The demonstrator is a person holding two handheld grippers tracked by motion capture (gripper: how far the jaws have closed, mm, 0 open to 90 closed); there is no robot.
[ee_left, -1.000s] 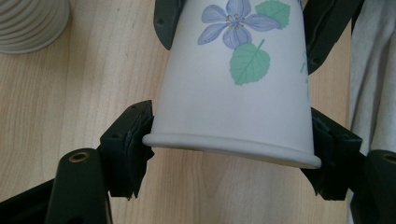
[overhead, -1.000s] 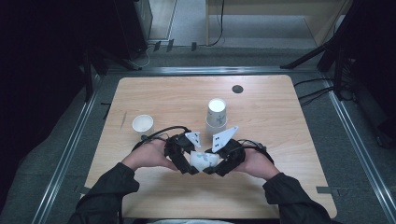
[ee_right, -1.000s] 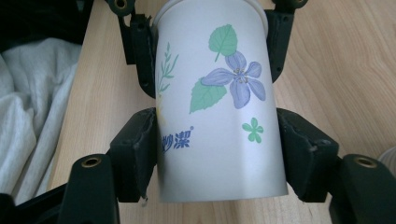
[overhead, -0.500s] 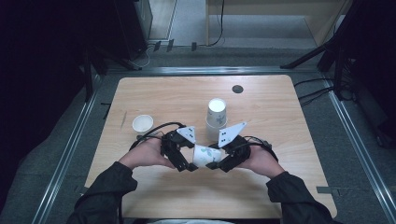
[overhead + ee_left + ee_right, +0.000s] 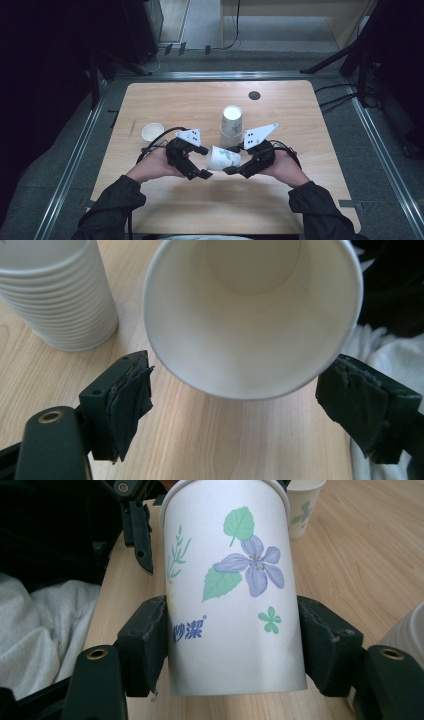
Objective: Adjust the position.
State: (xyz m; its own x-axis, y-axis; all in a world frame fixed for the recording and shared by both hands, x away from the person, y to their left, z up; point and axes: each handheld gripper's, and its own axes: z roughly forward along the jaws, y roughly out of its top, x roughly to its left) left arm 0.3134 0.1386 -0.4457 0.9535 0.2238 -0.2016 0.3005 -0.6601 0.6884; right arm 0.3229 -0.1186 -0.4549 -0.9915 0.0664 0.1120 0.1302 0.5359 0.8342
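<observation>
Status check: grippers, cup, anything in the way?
Right gripper shut on paper cup, held sideways above table. Left gripper open, fingers flanking its mouth, apart. Cup stack close behind; small cup off left.

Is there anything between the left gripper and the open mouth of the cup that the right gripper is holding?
Nothing visible. The cup lies sideways, clamped near its base by the right gripper, with its mouth facing the left gripper. The left jaws stand open on either side of the rim. The stack stands off to one side.
</observation>
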